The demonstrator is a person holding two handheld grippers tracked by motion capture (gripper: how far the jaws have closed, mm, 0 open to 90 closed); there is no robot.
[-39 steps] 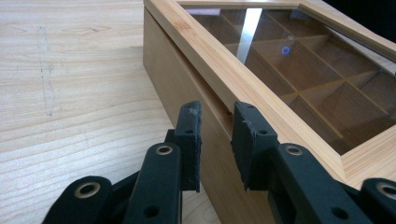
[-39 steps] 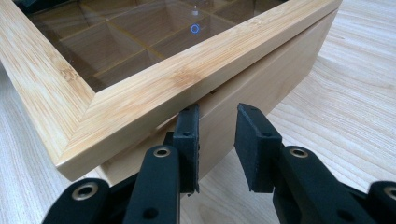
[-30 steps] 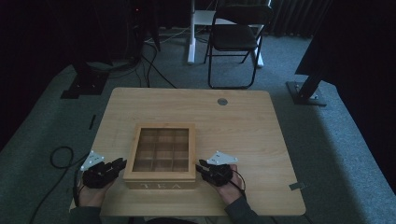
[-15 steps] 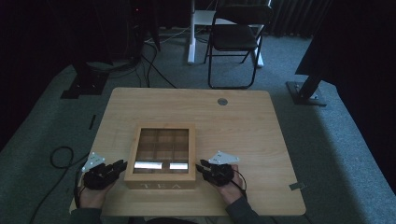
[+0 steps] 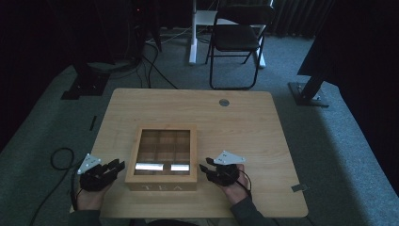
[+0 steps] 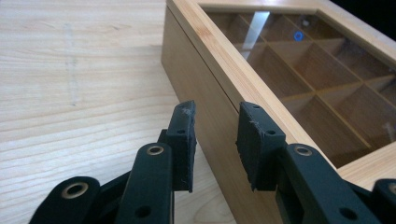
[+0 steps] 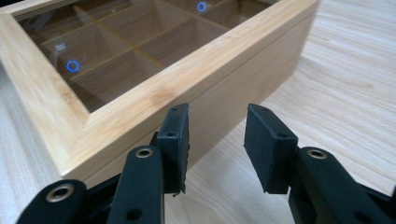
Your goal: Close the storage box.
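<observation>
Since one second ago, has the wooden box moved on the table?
No. In the high view the wooden box sits at the same place, near the table's front edge, as before; only the glare on its lid changed.

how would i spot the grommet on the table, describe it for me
Start at the wooden table. Behind the tea box, near the far edge toward the chair, sits the grommet: a small grey disc, the table's only round mark.
</observation>
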